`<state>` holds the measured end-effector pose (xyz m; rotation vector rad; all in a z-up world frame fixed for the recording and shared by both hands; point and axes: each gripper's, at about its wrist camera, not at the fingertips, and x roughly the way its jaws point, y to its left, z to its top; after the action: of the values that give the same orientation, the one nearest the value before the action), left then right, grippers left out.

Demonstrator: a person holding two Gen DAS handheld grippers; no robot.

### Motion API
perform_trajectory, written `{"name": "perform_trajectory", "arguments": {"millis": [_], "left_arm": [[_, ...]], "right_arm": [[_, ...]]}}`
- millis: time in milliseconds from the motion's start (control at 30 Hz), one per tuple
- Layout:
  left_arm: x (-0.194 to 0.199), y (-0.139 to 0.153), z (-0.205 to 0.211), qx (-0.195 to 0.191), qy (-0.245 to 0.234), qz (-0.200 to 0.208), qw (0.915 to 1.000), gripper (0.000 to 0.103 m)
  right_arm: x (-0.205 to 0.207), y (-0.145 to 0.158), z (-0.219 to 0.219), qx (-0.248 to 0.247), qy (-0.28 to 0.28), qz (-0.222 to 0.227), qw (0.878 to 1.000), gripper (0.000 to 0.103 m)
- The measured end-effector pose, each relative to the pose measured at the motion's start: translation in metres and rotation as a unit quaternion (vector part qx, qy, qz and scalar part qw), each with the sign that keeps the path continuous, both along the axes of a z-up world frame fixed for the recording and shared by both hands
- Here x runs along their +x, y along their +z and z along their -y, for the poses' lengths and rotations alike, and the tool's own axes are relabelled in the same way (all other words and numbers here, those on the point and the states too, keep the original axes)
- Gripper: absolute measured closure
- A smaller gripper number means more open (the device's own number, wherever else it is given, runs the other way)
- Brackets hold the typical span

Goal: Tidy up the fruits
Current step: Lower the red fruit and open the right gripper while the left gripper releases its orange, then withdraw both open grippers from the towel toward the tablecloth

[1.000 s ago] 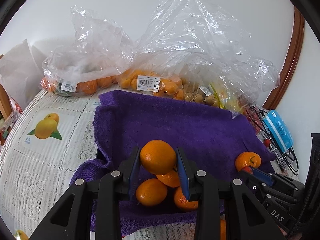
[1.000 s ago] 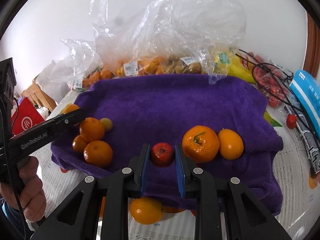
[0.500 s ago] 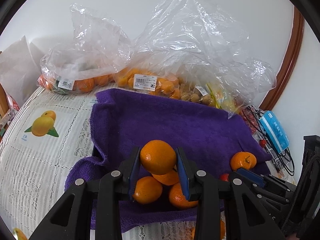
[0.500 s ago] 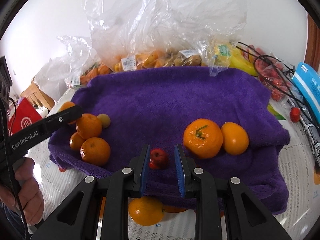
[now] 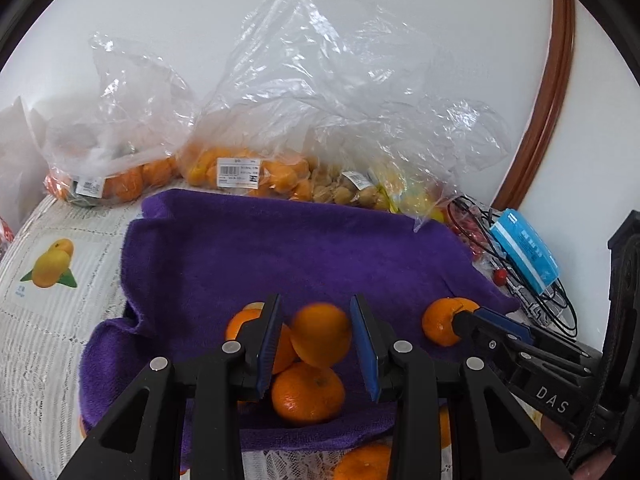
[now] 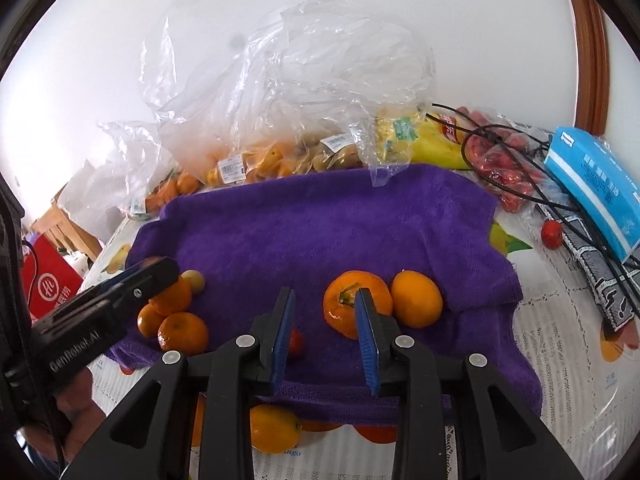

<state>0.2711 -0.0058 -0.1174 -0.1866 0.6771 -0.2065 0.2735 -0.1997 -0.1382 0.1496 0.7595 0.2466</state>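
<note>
While the left gripper [image 5: 316,342] clamps an orange [image 5: 320,334] above the purple towel [image 5: 304,256], the right gripper [image 6: 324,334] spreads open, gripping nothing, a small red fruit [image 6: 295,342] beside its left finger.

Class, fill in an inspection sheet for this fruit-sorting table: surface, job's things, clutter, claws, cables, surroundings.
Surface: lace tablecloth with a purple towel spread on it.
Job's things: oranges in two groups on the towel; small red fruit; a lemon-like fruit off the near edge.
Clutter: clear fruit bags behind the towel; blue packet.
Claws: left claw has a blurred orange between its pads, grip unclear; right claw is opening, the red fruit loose by one pad.
Cables: black cables beside the towel.
Surroundings: white wall, wooden frame, red bag.
</note>
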Motion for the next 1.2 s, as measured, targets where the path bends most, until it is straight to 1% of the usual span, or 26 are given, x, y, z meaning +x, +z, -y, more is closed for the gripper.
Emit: {"name": "perform_trajectory", "arguments": {"millis": [100, 267, 300, 333, 367, 400, 533, 567, 600, 633, 667, 733, 867, 933, 1100, 1200], "left_arm": [[0.0, -0.001, -0.002, -0.006, 0.01, 0.003, 0.9999, 0.07], [0.002, -0.003, -0.007, -0.018, 0.025, -0.005, 0.9995, 0.069], [0.003, -0.003, -0.008, -0.02, 0.025, -0.007, 0.9995, 0.067], [0.003, -0.003, -0.009, -0.023, 0.024, -0.01, 0.9994, 0.061], [0.003, -0.002, -0.01, -0.025, 0.026, -0.012, 0.9993, 0.053], [0.002, -0.001, -0.01, -0.026, 0.027, -0.011, 0.9992, 0.05], [-0.003, 0.006, -0.014, -0.03, 0.028, 0.003, 0.9992, 0.047], [-0.005, 0.009, -0.015, -0.032, 0.027, 0.008, 0.9991, 0.046], [-0.007, 0.011, -0.015, -0.033, 0.027, 0.013, 0.999, 0.046], [-0.009, 0.014, -0.016, -0.031, 0.029, 0.017, 0.999, 0.046], [-0.01, 0.017, -0.016, -0.025, 0.031, 0.02, 0.999, 0.046], [-0.013, 0.022, -0.017, -0.02, 0.032, 0.028, 0.9989, 0.046], [-0.02, 0.033, -0.018, 0.001, 0.037, 0.037, 0.9986, 0.046], [-0.023, 0.034, -0.02, 0.015, 0.047, 0.027, 0.9984, 0.046], [-0.036, 0.028, -0.036, 0.017, 0.049, -0.007, 0.9986, 0.046], [-0.048, 0.024, -0.047, 0.037, 0.06, -0.013, 0.9974, 0.046]], "right_arm": [[-0.001, 0.0, -0.003, -0.009, -0.002, 0.003, 1.0, 0.072], [-0.002, -0.001, -0.007, -0.016, 0.003, 0.006, 1.0, 0.072], [-0.002, -0.001, -0.008, -0.02, 0.003, 0.008, 1.0, 0.071], [-0.002, -0.001, -0.009, -0.023, 0.002, 0.009, 1.0, 0.07], [-0.001, -0.002, -0.009, -0.026, 0.001, 0.008, 1.0, 0.069], [-0.001, -0.002, -0.009, -0.026, 0.001, 0.008, 1.0, 0.069], [-0.002, -0.001, -0.01, -0.028, 0.0, 0.009, 1.0, 0.068], [-0.003, 0.0, -0.01, -0.029, 0.0, 0.011, 1.0, 0.066], [-0.005, 0.002, -0.01, -0.03, 0.0, 0.015, 0.999, 0.059], [-0.006, 0.003, -0.011, -0.03, -0.001, 0.019, 0.999, 0.056], [-0.008, 0.005, -0.011, -0.029, -0.002, 0.024, 0.999, 0.05], [-0.011, 0.008, -0.012, -0.03, -0.007, 0.033, 0.999, 0.049], [-0.02, 0.016, -0.012, -0.023, -0.016, 0.032, 0.999, 0.049], [-0.029, 0.02, -0.013, -0.019, -0.016, 0.026, 0.999, 0.049], [-0.057, 0.026, -0.017, -0.033, -0.016, 0.027, 0.999, 0.049], [-0.07, 0.024, -0.022, -0.039, -0.017, 0.021, 0.999, 0.049]]}}
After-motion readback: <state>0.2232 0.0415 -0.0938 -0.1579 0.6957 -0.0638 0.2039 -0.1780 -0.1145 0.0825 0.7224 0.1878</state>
